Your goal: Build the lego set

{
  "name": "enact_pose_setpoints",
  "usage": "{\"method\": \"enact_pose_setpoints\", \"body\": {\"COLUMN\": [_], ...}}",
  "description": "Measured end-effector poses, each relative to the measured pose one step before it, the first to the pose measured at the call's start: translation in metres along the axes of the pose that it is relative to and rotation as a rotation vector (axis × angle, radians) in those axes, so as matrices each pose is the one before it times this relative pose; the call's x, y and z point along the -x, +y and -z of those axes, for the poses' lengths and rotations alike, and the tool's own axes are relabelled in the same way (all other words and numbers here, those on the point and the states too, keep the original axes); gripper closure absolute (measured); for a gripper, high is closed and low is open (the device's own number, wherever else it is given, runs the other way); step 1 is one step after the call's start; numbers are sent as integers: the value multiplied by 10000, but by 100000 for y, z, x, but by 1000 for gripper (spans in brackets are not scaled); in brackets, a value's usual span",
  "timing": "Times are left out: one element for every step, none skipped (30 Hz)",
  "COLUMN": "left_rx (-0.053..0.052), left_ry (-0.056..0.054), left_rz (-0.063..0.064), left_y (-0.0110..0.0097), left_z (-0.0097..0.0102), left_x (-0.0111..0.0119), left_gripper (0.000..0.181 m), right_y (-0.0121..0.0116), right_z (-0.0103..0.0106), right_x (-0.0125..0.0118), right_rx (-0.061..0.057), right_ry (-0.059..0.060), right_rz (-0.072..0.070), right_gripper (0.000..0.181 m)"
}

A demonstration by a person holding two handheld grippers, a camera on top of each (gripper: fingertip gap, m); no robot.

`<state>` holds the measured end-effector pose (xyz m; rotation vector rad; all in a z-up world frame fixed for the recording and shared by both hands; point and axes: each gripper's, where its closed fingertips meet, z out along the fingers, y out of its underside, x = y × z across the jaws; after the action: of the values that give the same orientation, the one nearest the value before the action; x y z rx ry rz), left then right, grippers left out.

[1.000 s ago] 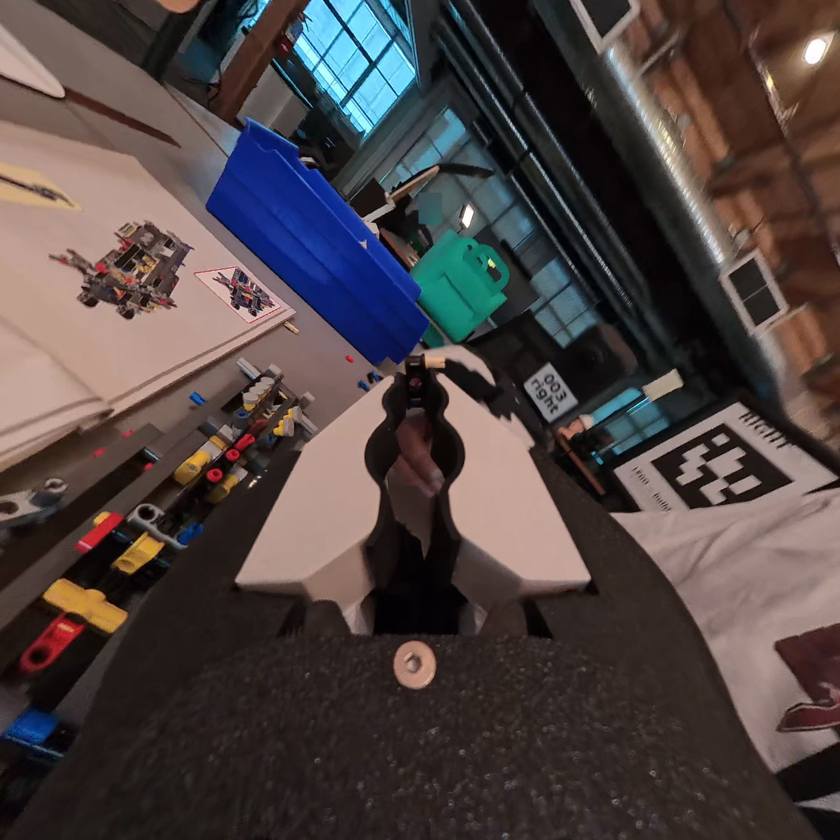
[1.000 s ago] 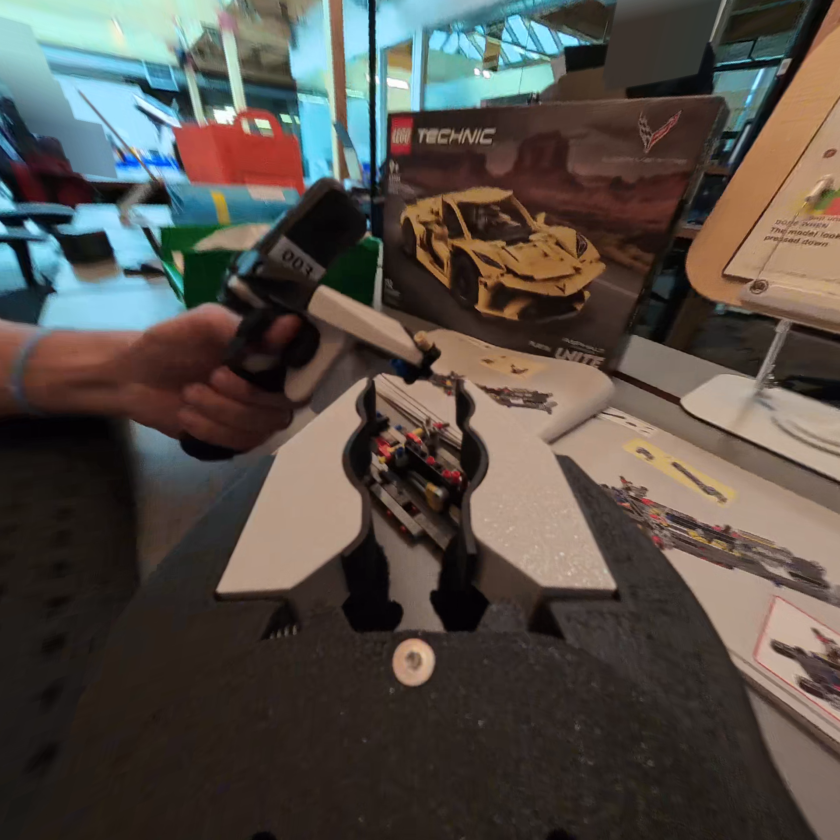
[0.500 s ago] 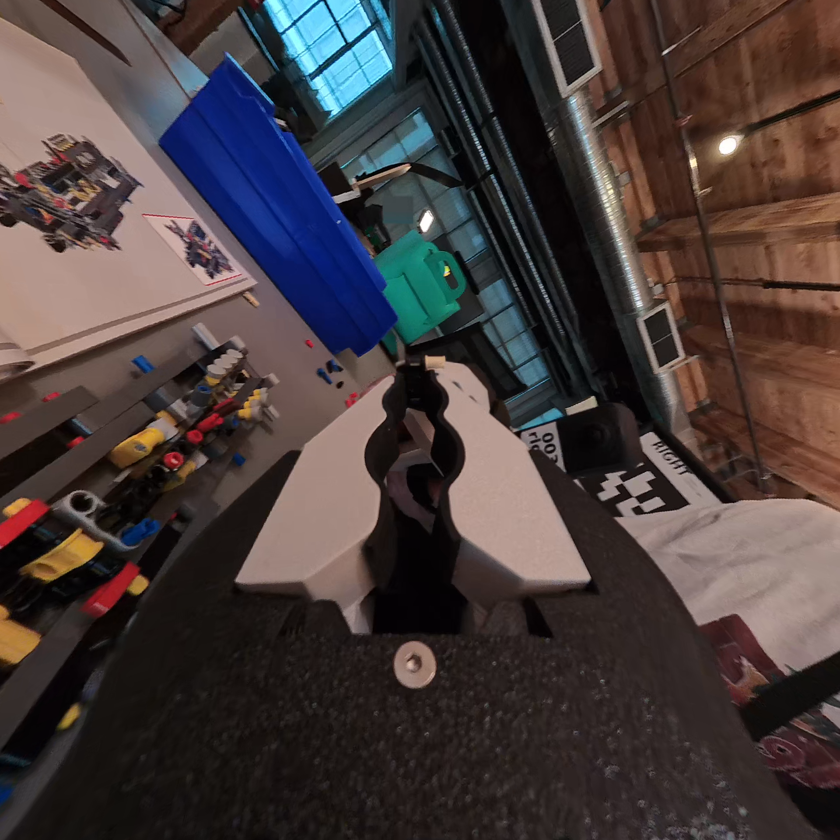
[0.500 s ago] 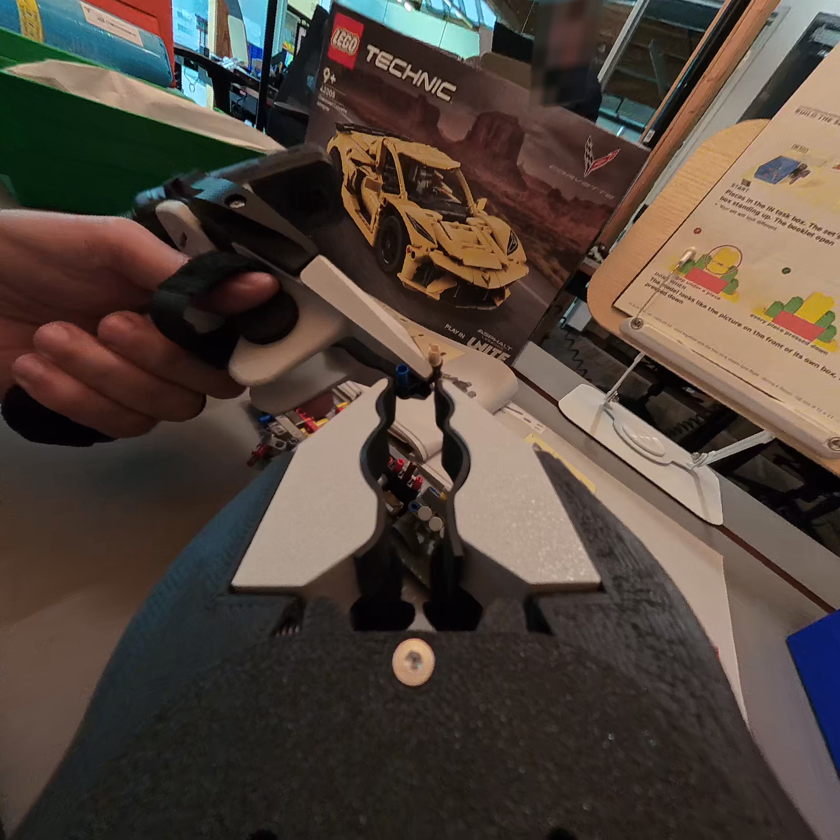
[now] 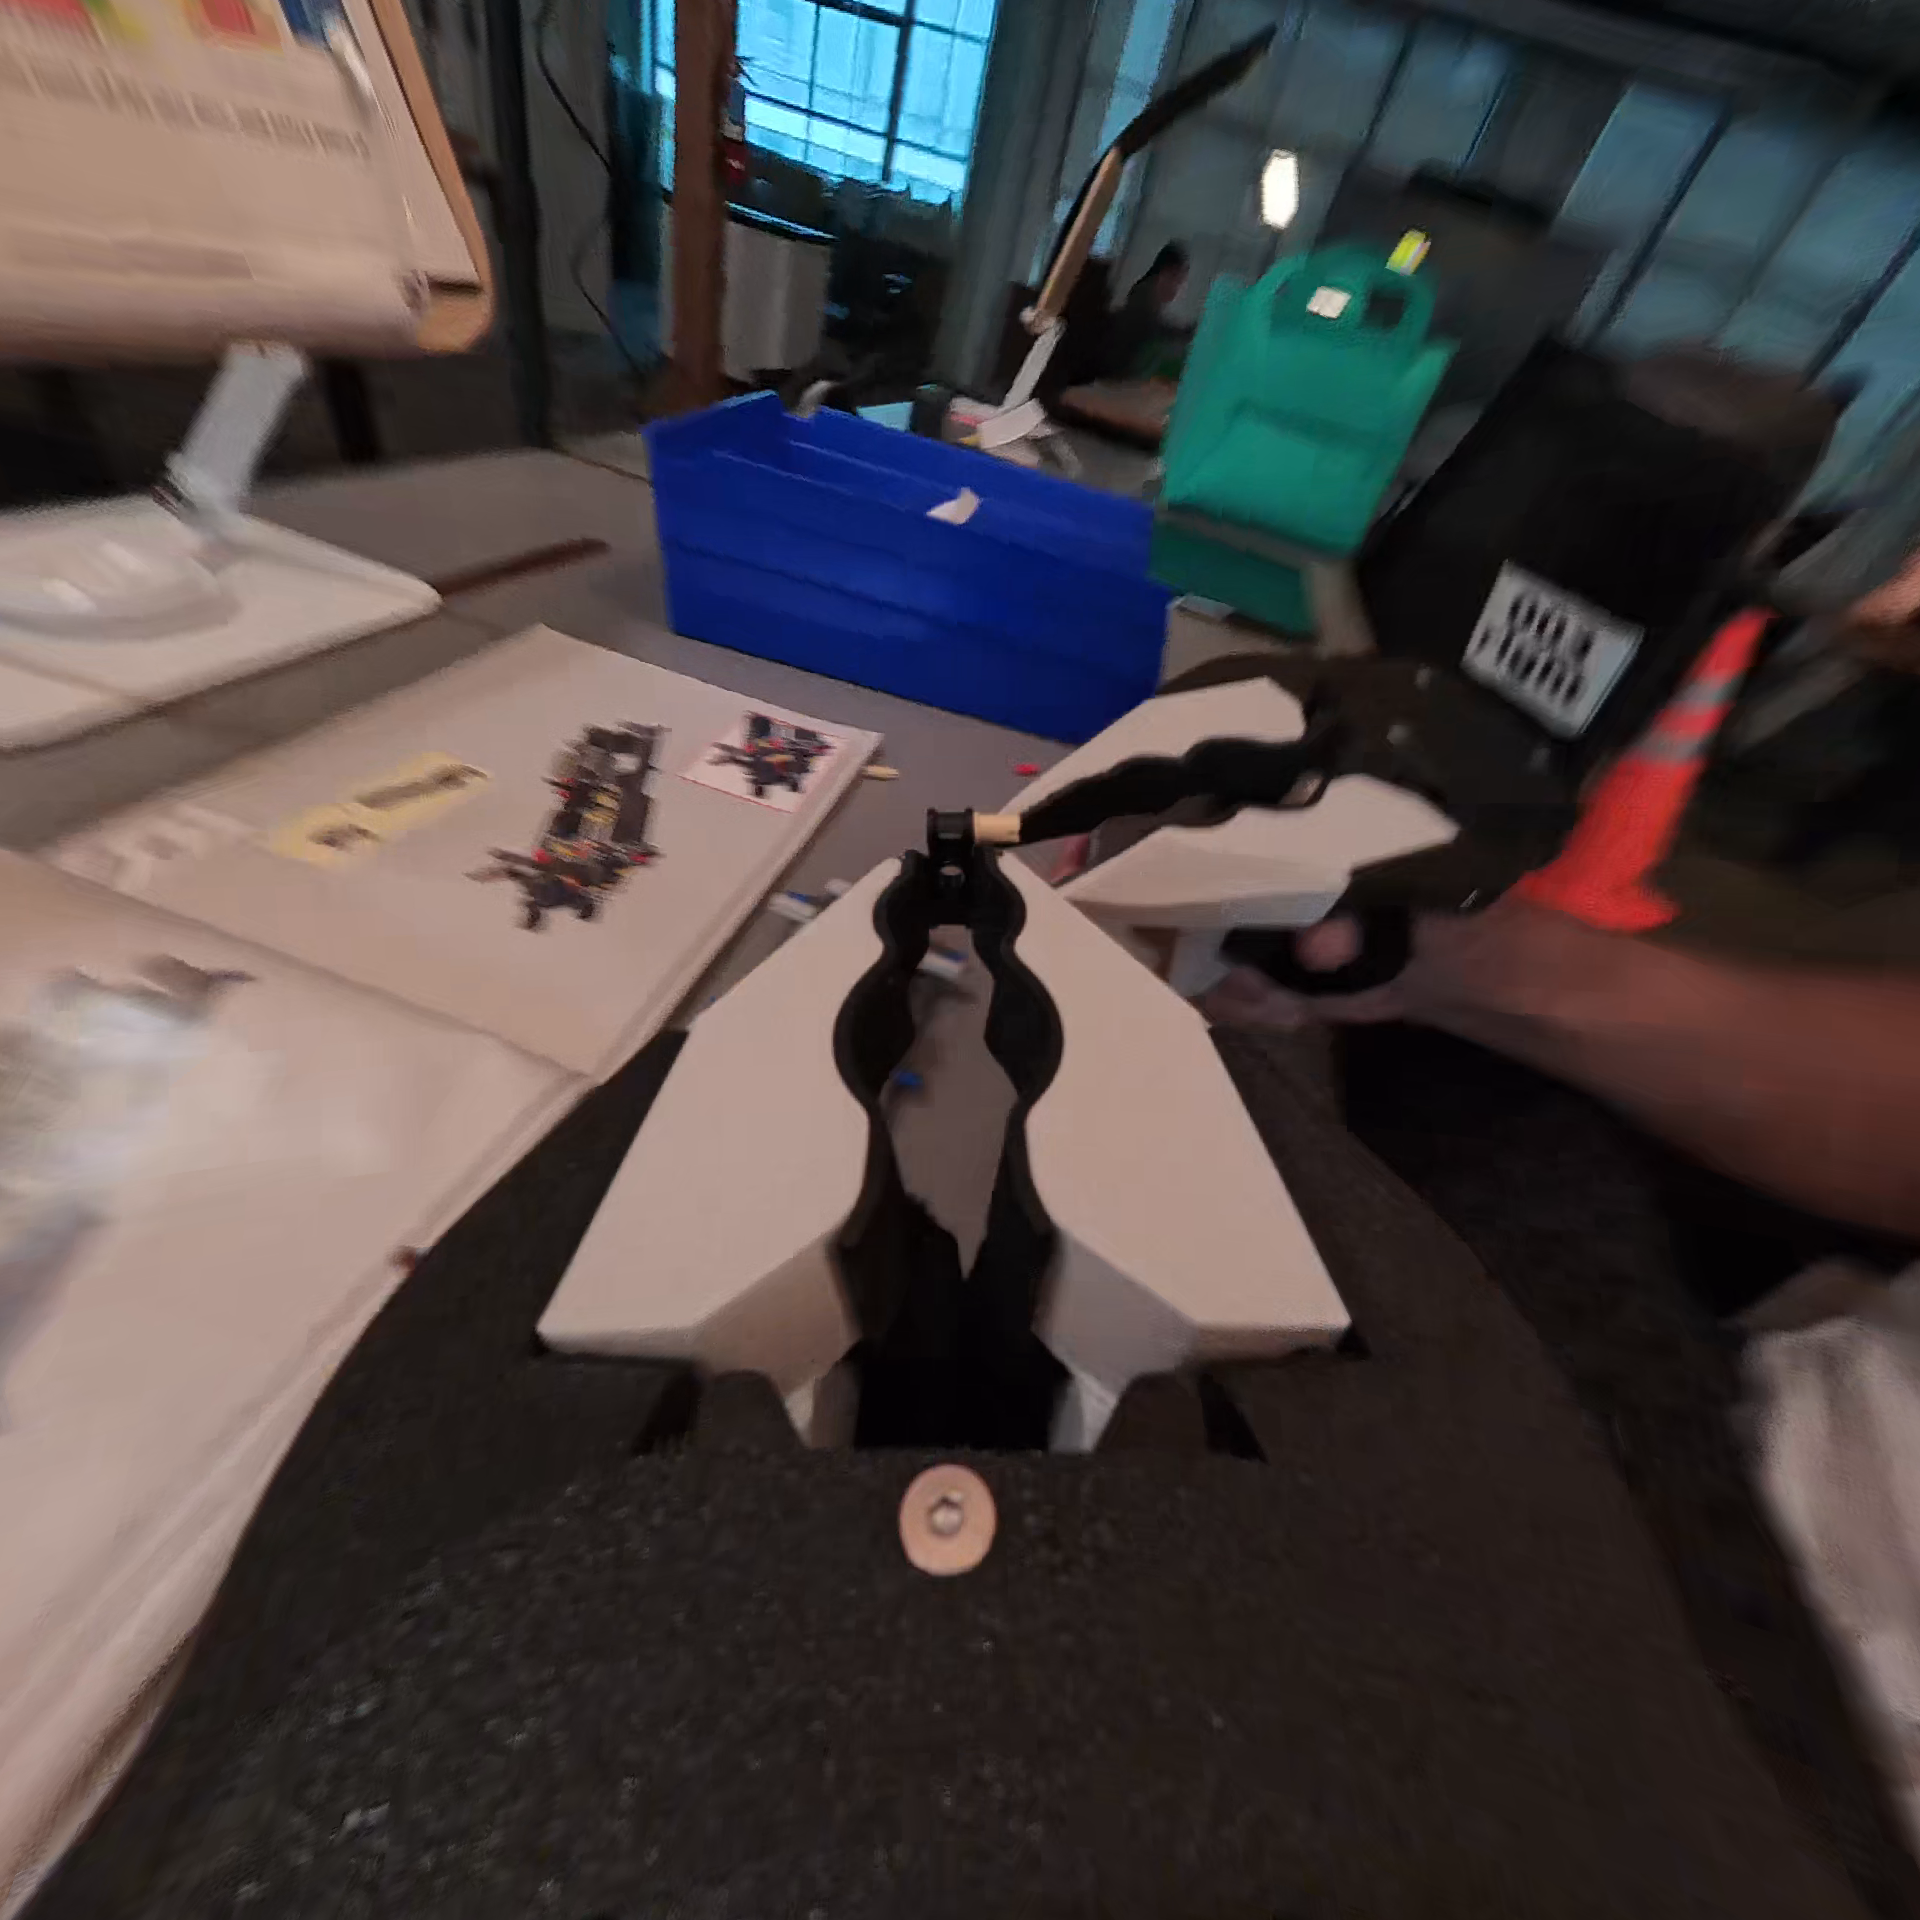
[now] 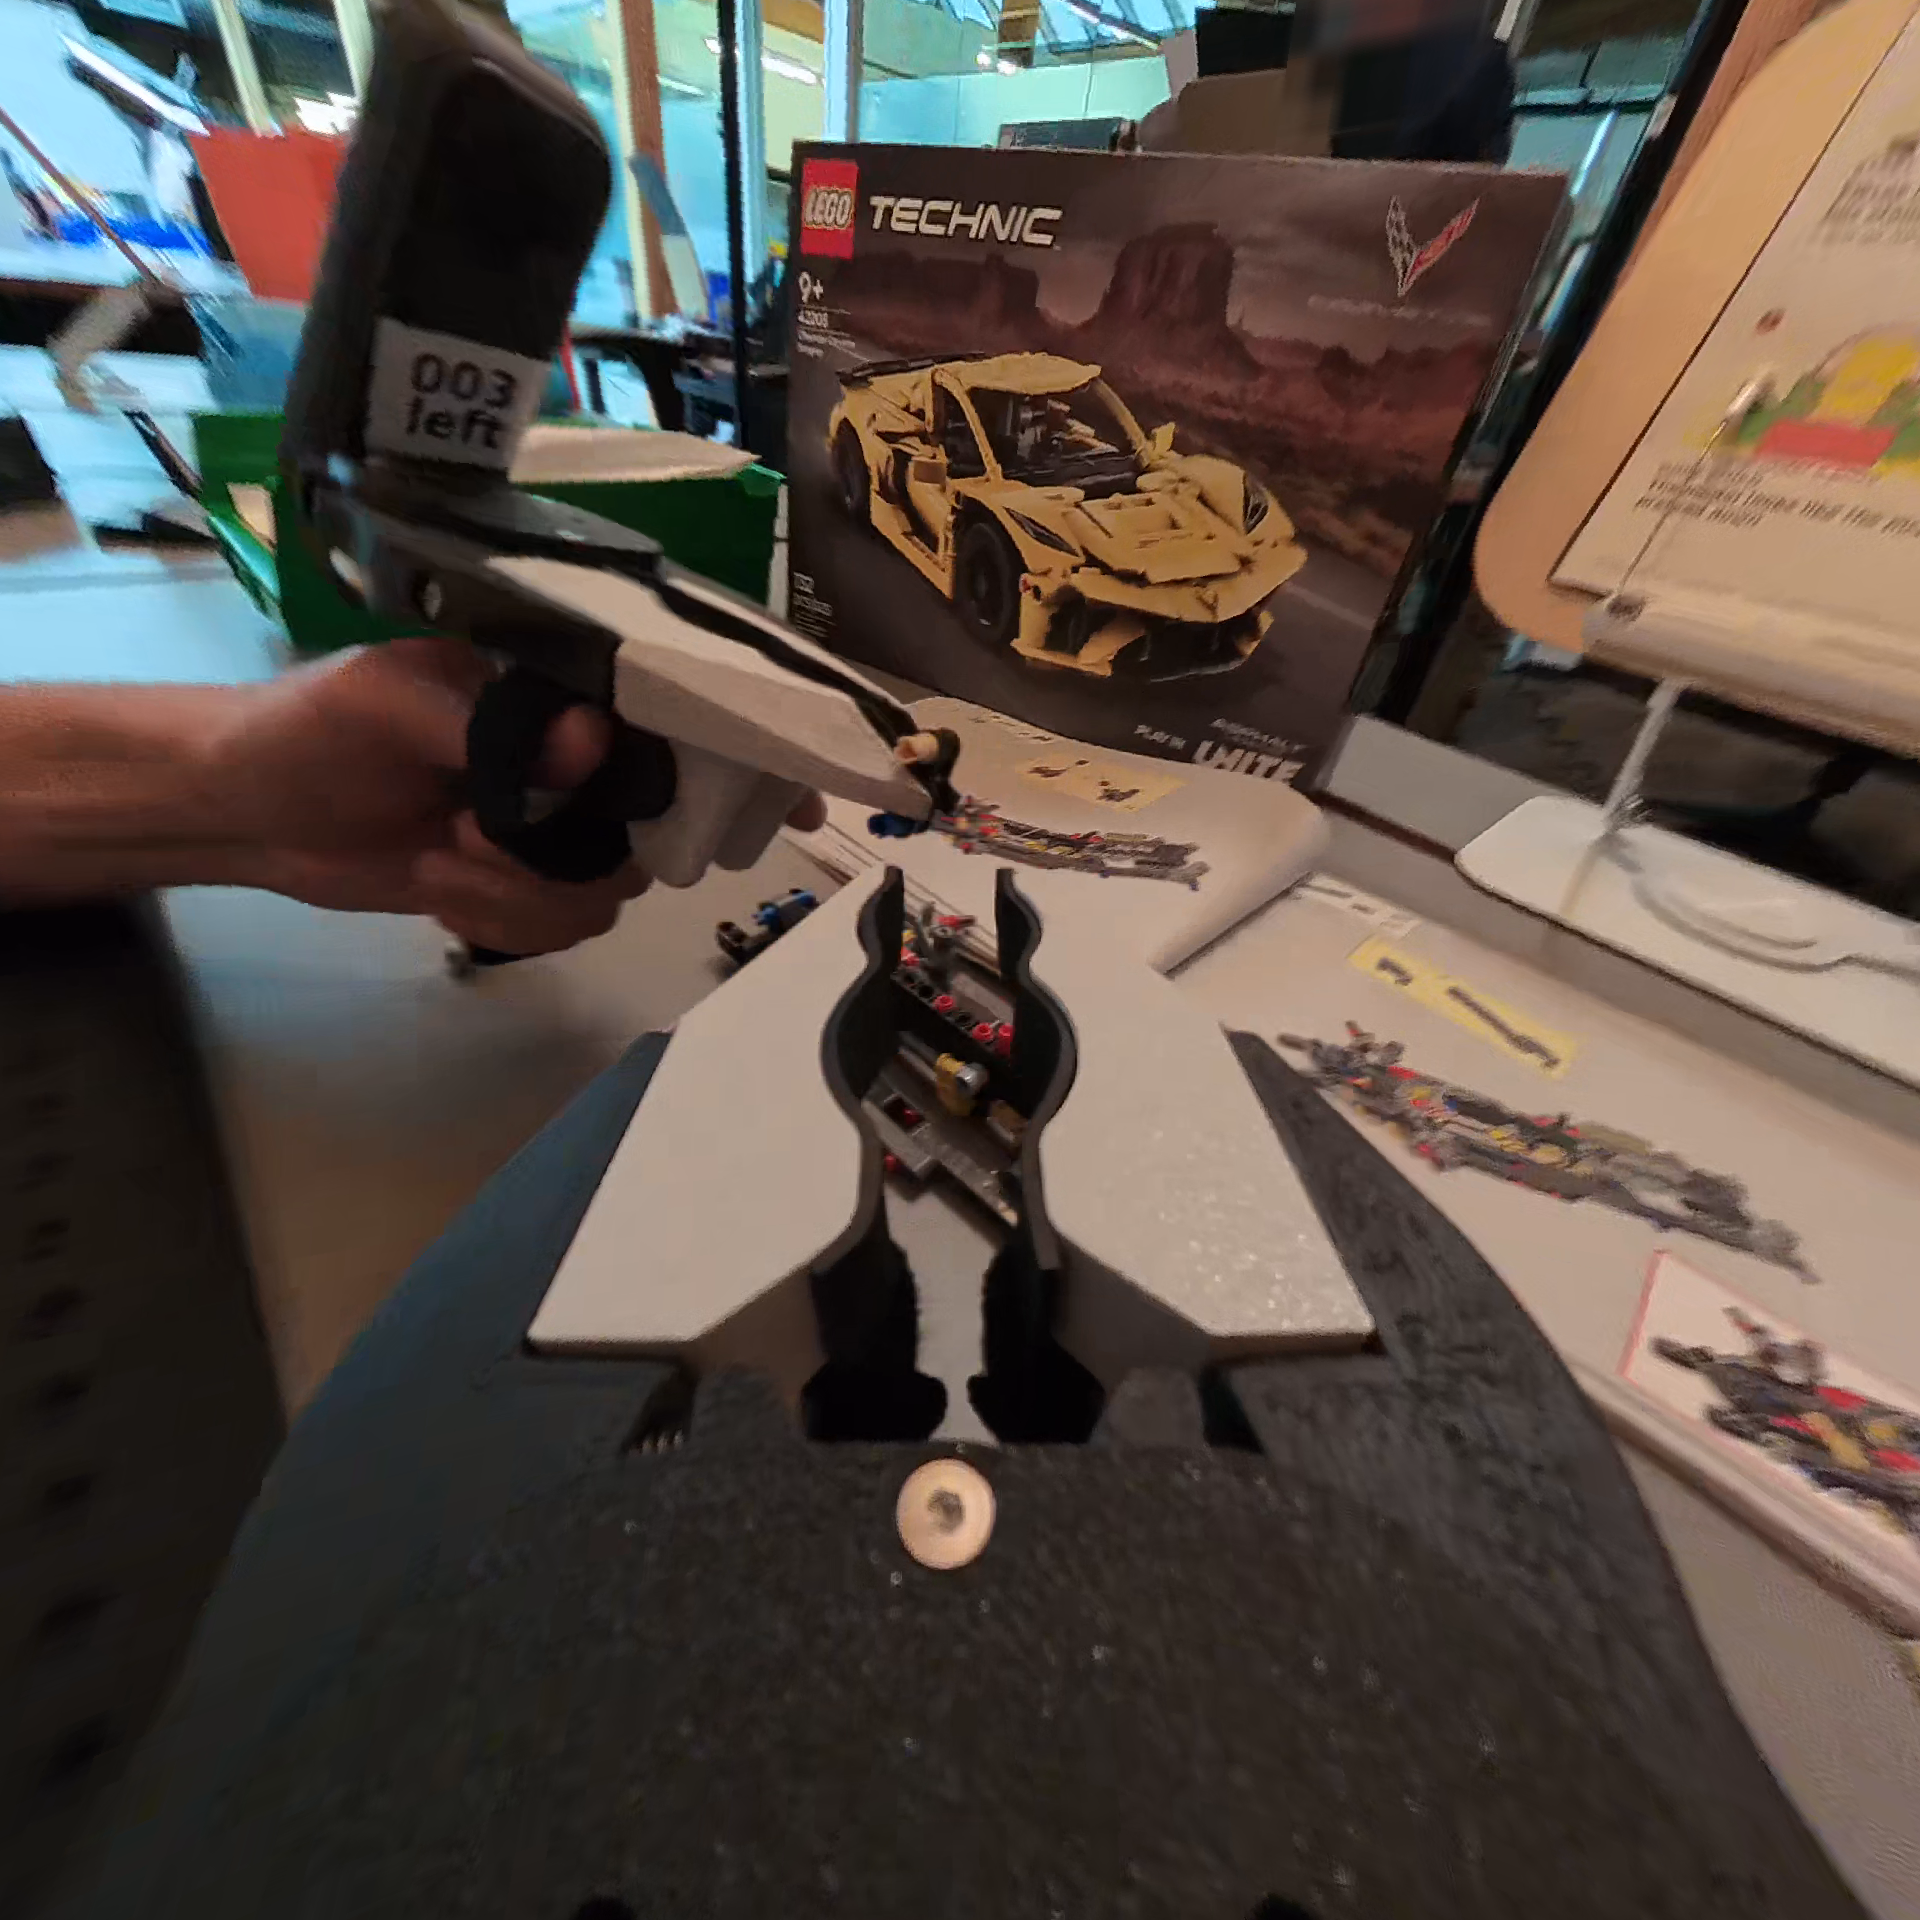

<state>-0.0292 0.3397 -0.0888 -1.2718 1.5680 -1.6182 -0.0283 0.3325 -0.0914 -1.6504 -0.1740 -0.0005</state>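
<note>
Here left gripper (image 5: 948,868) pinching small black connector (image 5: 950,831); right gripper (image 6: 948,896) spread.

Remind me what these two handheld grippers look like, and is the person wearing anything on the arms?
Both the left gripper and right gripper have pale grey wedge-shaped fingers lined with wavy black pads, on a black foam-textured body with a silver screw. Each carries a white printed label. Forearms look bare; a black finger strap loops over each trigger.
</note>
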Motion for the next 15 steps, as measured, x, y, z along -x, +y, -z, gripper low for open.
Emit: {"method": "enact_pose_setpoints", "body": {"left_rx": [155, 57, -109, -269, -406, -501, -567, -565, -541, -600, -580, -391, -175, -15, 83], "left_ry": [-546, -481, -354, -234, -119, 64, 244, 211, 206, 304, 253, 171, 170, 122, 38], "left_rz": [-1262, -1175, -976, -687, -425, -232, -98, 43, 109, 106, 135, 177, 223, 219, 122], "left_y": [5, -64, -237, -424, -592, -671, -751, -790, -820, -910, -867, -598, -260, -16, 138], "left_z": [180, 175, 182, 190, 181, 151, 128, 97, 69, 62, 60, -9, -48, -64, -47], "left_x": [235, 153, 4, -70, -120, -254, -467, -368, -367, -508, -436, -299, -258, -152, -4], "left_gripper": [175, 175, 175, 175, 175, 175, 175, 175, 175, 175, 175, 175, 175, 175, 175], "right_y": [48, 167, 193, 6, -211, -411, -409, -382, -267, -175, -171, -23, -139, -243, -261], "right_z": [42, -87, -150, -110, -41, 39, 61, 48, 47, 39, 24, 18, 28, 84, 84], "right_x": [158, 246, 245, 285, 393, 524, 565, 697, 707, 914, 1002, 648, 626, 591, 321], "right_rx": [-24, 55, 95, 13, -127, -255, -248, -226, -179, -106, -86, 10, -19, -95, -127], "right_ry": [-404, -453, -426, -405, -434, -533, -611, -727, -797, -952, -1004, -770, -730, -538, -221], "right_rz": [-638, -709, -684, -620, -573, -649, -765, -876, -1013, -1057, -1082, -1004, -675, -510, -90], "right_gripper": [165, 164, 161, 159, 159, 159, 159, 159, 160, 159, 159, 160, 162, 163, 164]}}
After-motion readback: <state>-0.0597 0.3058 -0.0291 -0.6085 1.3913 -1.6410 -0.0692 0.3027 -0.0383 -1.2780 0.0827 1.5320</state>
